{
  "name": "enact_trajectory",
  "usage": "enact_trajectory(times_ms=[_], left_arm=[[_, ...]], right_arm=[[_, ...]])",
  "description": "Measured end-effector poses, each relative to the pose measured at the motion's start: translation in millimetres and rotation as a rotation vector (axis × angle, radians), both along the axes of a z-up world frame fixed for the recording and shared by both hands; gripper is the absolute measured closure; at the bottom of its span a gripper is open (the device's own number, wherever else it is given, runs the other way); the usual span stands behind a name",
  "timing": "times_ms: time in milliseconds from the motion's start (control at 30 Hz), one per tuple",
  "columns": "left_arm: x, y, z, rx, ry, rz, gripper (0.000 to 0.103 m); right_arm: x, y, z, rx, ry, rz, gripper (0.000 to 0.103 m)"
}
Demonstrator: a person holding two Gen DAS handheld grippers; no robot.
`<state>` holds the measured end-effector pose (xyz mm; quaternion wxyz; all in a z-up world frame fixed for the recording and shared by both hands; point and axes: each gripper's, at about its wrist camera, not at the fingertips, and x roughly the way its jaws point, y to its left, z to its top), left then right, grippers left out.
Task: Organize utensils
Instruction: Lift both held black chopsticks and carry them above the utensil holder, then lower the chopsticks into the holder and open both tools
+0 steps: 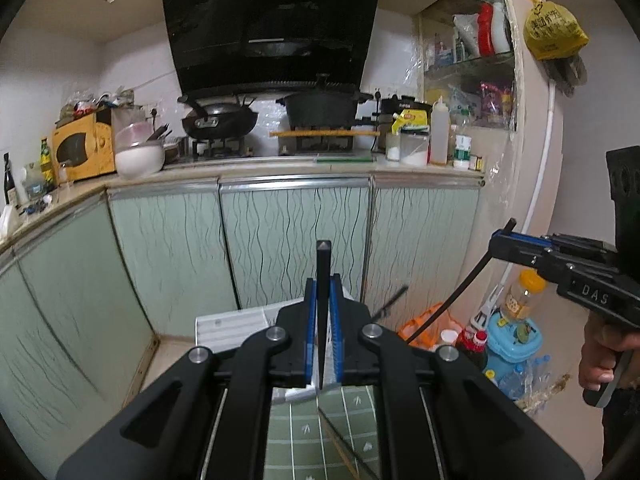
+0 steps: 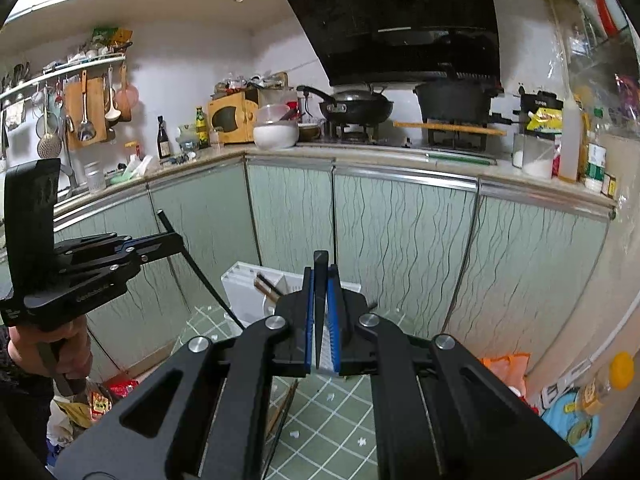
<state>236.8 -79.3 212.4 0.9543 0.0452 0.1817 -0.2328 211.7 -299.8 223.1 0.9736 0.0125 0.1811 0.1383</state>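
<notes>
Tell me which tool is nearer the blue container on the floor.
Right. The right tool, shut on a black chopstick, hangs above and close to the blue container; the left tool, gripping a second chopstick, sits farther off to its left.

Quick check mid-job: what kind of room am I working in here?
A home kitchen, fairly clearly: a wok and a black pot sit on a gas stove under a range hood, and ladles and strainers hang from a wall rack.

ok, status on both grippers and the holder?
Left gripper shut on black chopstick. Right gripper shut on second chopstick. White utensil holder below, chopsticks inside. Nothing blocking.
</notes>
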Motion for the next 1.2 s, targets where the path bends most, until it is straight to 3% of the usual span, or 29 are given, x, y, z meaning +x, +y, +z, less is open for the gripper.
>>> enact_trajectory(times_ms=[300,633,967,1200], left_arm=[[28.9,-11.6,23.4,-0.001,-0.02,-0.022,0.095],[57.4,-22.2,30.7,-0.021,-0.019,-0.049,0.095],[73.2,-26.1,36.4,-0.024,-0.024,-0.057,0.095],[90.1,-33.1,30.9,-0.015,-0.013,-0.067,0.095]], right_arm=[[31.2,-0.2,26.5,0.029,-0.023,0.023,0.097],[64.7,0.2,40.1,0.043,-0.037,0.032,0.097],[75.9,-1.4,76.7,0.044,-0.1,0.037,0.097],[102.4,5.5,58.8,0.015,-0.07,0.039,0.097]])
